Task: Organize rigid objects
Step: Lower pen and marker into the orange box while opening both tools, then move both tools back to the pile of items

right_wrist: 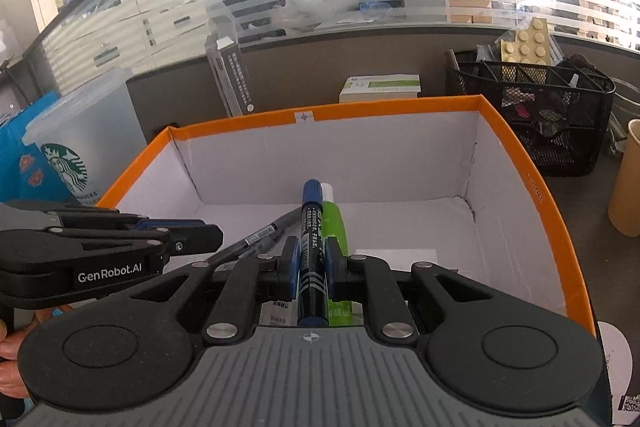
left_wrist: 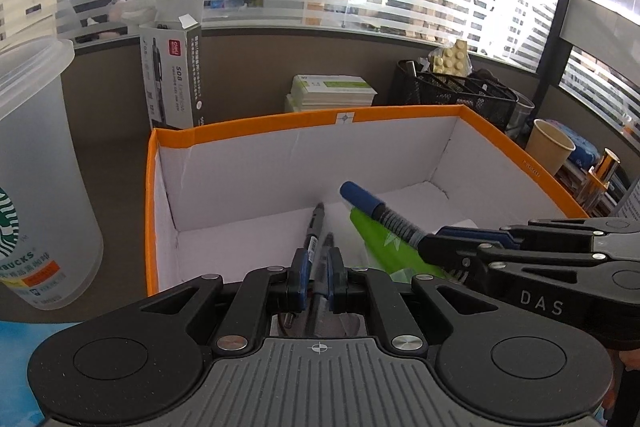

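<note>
I am looking across a grey-brown desk [left_wrist: 120, 163] that ends at a low partition topped with frosted, striped glass; behind the glass a person sits at another workstation, blurred by the stripes. At the far left a translucent Starbucks cup [left_wrist: 36, 163] stands upright on the desk. Next to it a tall pen carton [left_wrist: 172, 75] stands with its top flap open, then a low stack of white-and-green boxes [left_wrist: 332, 93] against the partition. Further right is a black mesh organiser [right_wrist: 532, 107] with a yellow building-brick plate [right_wrist: 524, 45] sticking up out of it, and at the far right a tan paper cup [left_wrist: 550, 145].

The orange-rimmed cardboard box [left_wrist: 256, 123], white inside, fills the middle and sits right in front of both tools. A green bottle [right_wrist: 334, 223] with a white cap lies on its floor, beside a white slip of paper [right_wrist: 394, 253].

My left hand-held gripper [left_wrist: 318, 271] is pressed together on a slim black pen [left_wrist: 314, 231], which points down into the box. My right hand-held gripper [right_wrist: 312, 263] pinches a blue marker [right_wrist: 310, 227] with a black printed barrel, its blue cap pointing forward over the green bottle, above the box floor. The two tools sit close together over the box's near edge.
</note>
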`<state>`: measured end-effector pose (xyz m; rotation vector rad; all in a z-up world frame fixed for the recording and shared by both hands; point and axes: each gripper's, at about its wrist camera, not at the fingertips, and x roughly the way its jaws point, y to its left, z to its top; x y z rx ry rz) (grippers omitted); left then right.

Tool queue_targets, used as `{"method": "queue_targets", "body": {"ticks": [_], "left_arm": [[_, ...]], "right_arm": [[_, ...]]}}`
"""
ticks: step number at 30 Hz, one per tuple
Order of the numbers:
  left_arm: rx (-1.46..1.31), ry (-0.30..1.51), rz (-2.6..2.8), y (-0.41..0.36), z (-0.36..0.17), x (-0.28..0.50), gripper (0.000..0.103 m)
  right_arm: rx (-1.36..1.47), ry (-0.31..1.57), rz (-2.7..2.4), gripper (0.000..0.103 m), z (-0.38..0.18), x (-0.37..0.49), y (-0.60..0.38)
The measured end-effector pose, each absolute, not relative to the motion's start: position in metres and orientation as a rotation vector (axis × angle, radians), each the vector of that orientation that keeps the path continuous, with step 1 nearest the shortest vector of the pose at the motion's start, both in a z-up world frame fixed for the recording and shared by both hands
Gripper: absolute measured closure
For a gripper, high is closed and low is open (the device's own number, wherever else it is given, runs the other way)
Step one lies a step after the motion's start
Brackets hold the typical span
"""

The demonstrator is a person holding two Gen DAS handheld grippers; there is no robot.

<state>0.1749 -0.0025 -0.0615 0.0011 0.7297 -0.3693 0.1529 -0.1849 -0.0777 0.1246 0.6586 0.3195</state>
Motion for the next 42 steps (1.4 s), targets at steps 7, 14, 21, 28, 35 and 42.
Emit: {"method": "queue_targets", "body": {"ticks": [7, 14, 21, 28, 35, 42], "left_arm": [[0.013, 0.722, -0.360, -0.003, -0.061, 0.170, 0.093], [0.013, 0.701, -0.353, -0.002, -0.054, 0.160, 0.085], [0.019, 0.645, -0.331, 0.004, -0.036, 0.137, 0.054], [0.027, 0.527, -0.320, 0.015, -0.008, 0.094, 0.006], [0.123, 0.511, -0.389, 0.018, -0.018, 0.040, 0.000], [0.163, 0.663, -0.407, 0.001, -0.075, 0.029, 0.001]], "right_arm": [[0.139, 0.661, 0.306, 0.071, -0.078, 0.150, -0.187], [0.137, 0.624, 0.305, 0.071, -0.066, 0.137, -0.190], [0.136, 0.576, 0.316, 0.057, -0.050, 0.115, -0.192], [0.122, 0.419, 0.365, 0.011, -0.026, 0.067, -0.203], [-0.091, 0.332, 0.472, 0.000, -0.034, 0.002, -0.222], [-0.183, 0.516, 0.454, 0.010, -0.090, -0.001, -0.229]]}}
